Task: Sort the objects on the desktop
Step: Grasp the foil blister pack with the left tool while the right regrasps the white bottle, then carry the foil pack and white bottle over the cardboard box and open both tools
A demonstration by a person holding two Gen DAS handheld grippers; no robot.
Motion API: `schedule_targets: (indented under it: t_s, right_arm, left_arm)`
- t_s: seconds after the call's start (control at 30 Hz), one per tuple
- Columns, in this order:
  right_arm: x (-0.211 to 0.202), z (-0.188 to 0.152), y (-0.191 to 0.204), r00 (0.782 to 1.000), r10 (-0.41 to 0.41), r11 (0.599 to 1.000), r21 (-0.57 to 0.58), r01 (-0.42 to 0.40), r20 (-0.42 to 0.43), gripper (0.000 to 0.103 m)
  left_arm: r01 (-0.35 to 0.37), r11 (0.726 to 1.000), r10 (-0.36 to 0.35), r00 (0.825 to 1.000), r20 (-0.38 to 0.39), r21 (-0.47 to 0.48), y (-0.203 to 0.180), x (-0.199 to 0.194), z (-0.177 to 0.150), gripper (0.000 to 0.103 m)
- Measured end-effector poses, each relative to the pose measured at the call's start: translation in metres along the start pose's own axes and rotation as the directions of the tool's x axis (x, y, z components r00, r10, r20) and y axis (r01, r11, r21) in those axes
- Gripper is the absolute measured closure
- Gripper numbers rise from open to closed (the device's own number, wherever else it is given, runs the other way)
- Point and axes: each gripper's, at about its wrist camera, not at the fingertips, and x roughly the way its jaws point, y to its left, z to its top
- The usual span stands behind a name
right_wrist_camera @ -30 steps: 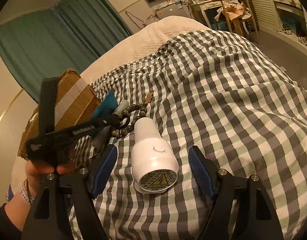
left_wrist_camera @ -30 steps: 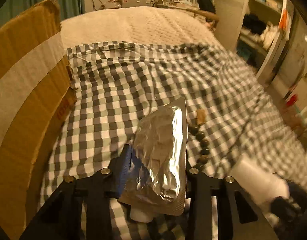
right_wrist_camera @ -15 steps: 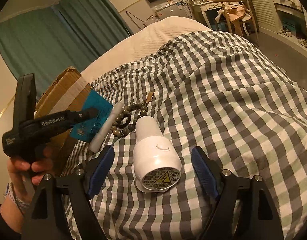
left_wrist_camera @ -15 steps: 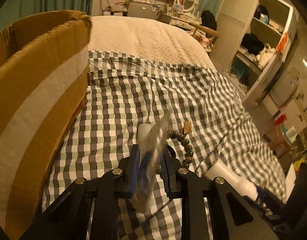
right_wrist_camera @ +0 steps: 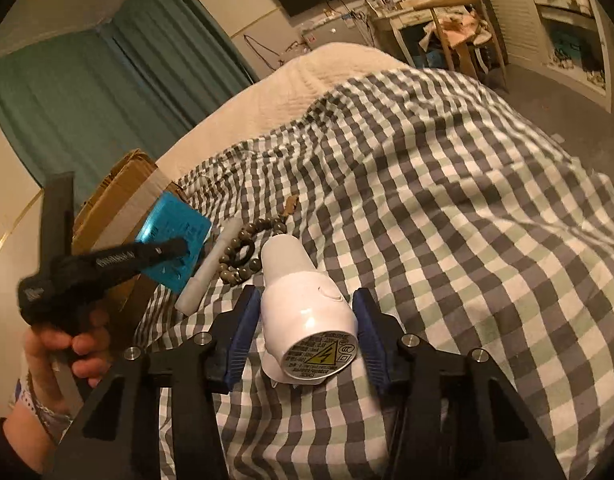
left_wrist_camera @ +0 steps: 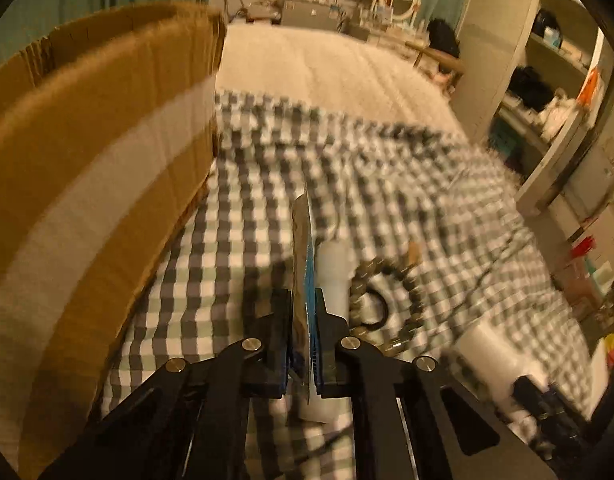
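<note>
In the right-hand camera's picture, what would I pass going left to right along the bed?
Cardboard box → blue packet → white tube → bead bracelet → white plug-like device.

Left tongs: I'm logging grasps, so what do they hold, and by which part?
The left tongs are shut on the flat blue-and-foil packet, gripped at its near end; the rest sticks out forward, off the bed.
</note>
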Motion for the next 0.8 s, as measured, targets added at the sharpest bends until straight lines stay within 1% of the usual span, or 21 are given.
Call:
schedule_targets:
  t_s: [0.03,0.07,0.1,0.17,0.27,0.37,0.43,0.5,0.57,0.63,0.67,0.73,0.8]
  right_arm:
    - [-0.002,0.001,0.002,1.0,0.006,1.0,-0.006,-0.006,0.004,0.055]
    - [-0.005,0.002,0.005,1.0,0.008,1.0,-0.011,-0.008,0.009,0.055]
    - [-0.007,0.003,0.007,1.0,0.009,1.0,-0.016,-0.009,0.012,0.055]
    - [-0.014,0.005,0.014,1.0,0.012,0.999,-0.036,-0.011,0.018,0.055]
    - [-0.023,0.009,0.026,1.0,0.01,0.997,-0.075,-0.009,0.012,0.055]
    - [-0.04,0.017,0.039,0.999,0.038,0.996,-0.08,-0.036,0.017,0.055]
    - [-0.053,0.025,0.05,0.997,0.073,0.995,-0.07,-0.071,0.027,0.055]
    - [-0.065,0.034,0.066,0.994,0.098,0.993,-0.071,-0.094,0.046,0.055]
    - [-0.075,0.045,0.087,0.988,0.145,0.987,-0.08,-0.14,0.059,0.055]
    - [-0.077,0.057,0.109,0.978,0.205,0.977,-0.077,-0.201,0.051,0.055]
    - [-0.076,0.062,0.118,0.97,0.237,0.97,-0.065,-0.234,0.052,0.055]
    - [-0.067,0.072,0.14,0.945,0.326,0.945,-0.028,-0.325,0.033,0.055]
    - [-0.055,0.078,0.16,0.928,0.371,0.929,-0.01,-0.371,0.014,0.055]
  left_arm:
    - [0.043,0.999,-0.042,0.999,0.008,-0.02,0.001,-0.005,0.001,0.095]
    - [0.055,0.998,-0.055,0.998,0.014,-0.033,0.001,-0.008,0.002,0.095]
    - [0.043,0.999,-0.042,0.999,0.024,-0.033,-0.002,-0.013,0.003,0.095]
    - [0.007,1.0,-0.007,0.999,0.044,0.002,-0.009,-0.023,0.003,0.095]
    - [0.004,1.0,-0.006,0.997,0.076,0.03,-0.02,-0.042,0.004,0.095]
    - [-0.008,0.999,0.003,0.99,0.144,0.035,-0.023,-0.073,0.006,0.095]
    - [-0.054,0.998,0.046,0.983,0.179,0.039,-0.024,-0.094,0.002,0.095]
    - [-0.116,0.993,0.106,0.969,0.221,0.031,-0.024,-0.113,0.004,0.095]
    - [-0.127,0.992,0.12,0.964,0.236,0.013,-0.021,-0.127,0.012,0.095]
    - [-0.14,0.99,0.141,0.95,0.28,-0.022,-0.012,-0.151,0.019,0.095]
    - [-0.147,0.989,0.15,0.943,0.296,-0.032,-0.008,-0.161,0.021,0.095]
    - [-0.17,0.984,0.179,0.924,0.339,-0.054,0.005,-0.181,0.023,0.095]
    - [-0.181,0.98,0.198,0.911,0.362,-0.079,0.025,-0.196,0.023,0.095]
